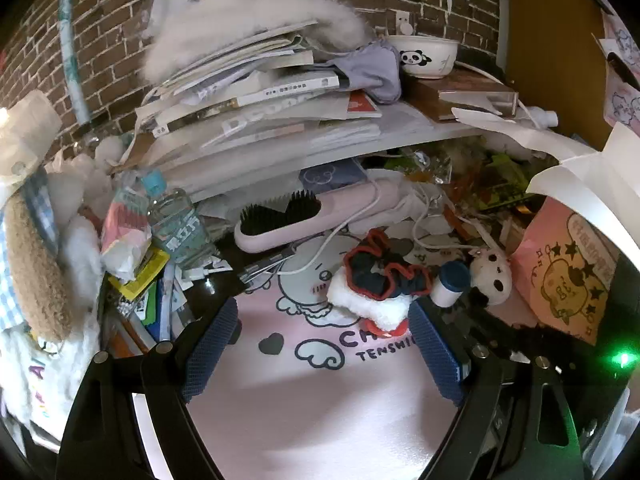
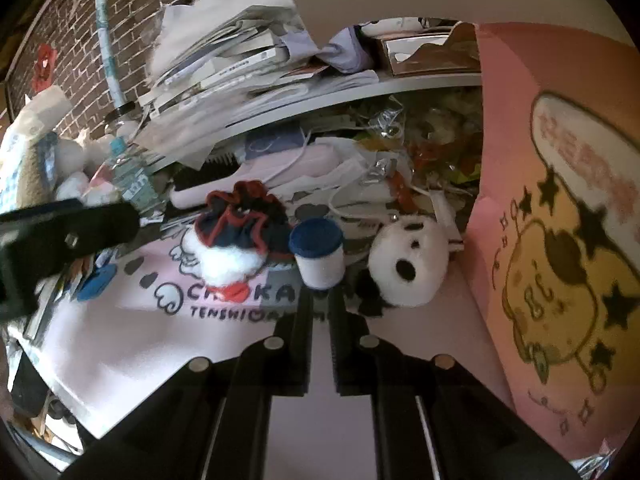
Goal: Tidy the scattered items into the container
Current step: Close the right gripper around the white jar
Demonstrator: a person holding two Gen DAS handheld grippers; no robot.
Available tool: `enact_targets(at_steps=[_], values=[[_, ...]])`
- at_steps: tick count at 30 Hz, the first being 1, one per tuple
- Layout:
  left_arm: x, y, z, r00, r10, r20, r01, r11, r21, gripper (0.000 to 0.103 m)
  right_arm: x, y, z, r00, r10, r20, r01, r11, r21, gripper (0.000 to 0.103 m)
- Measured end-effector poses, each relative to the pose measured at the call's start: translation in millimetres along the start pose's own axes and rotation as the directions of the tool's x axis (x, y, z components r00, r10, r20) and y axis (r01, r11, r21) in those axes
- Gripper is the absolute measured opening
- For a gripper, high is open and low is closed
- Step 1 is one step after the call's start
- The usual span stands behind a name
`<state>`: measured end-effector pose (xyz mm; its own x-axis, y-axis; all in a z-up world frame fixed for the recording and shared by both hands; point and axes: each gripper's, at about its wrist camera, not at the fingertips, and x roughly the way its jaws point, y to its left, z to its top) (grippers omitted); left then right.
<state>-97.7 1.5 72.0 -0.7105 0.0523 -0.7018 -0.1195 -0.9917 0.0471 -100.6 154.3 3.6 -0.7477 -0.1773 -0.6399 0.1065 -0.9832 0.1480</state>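
Sprawling pink mat (image 1: 304, 408), brick wall (image 1: 116, 40)

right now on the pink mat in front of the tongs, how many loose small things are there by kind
plush toys: 2, a panda head and a white plush in navy ruffled cloth
small white jars with a blue lid: 1
total: 3

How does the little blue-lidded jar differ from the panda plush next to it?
The jar is a smooth, hard-looking cylinder; the panda plush is round and fuzzy. The jar stands upright with a dark blue lid on top; the plush lies tilted, black eye patches showing. The jar looks smaller than the plush. Both are mostly white and sit on the pink mat.
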Motion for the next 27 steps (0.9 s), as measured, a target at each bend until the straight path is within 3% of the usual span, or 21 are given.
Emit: enact_targets(at_steps=[20,27], values=[[13.3,18.1,-8.5,1.0,0.008,-0.013,-0.008,0.999,-0.038,0.085,40.6,10.9,29.4,0.99,0.107,-0.096,-0.108,0.994,-0.009,0.008],[15.9,20.3,-10.3,1.0,0.015,-0.021,-0.016,0.999,-0.045,0.085,36.2,8.2,27.4,0.989,0.133,-0.06,-0.133,0.991,-0.006,0.004]])
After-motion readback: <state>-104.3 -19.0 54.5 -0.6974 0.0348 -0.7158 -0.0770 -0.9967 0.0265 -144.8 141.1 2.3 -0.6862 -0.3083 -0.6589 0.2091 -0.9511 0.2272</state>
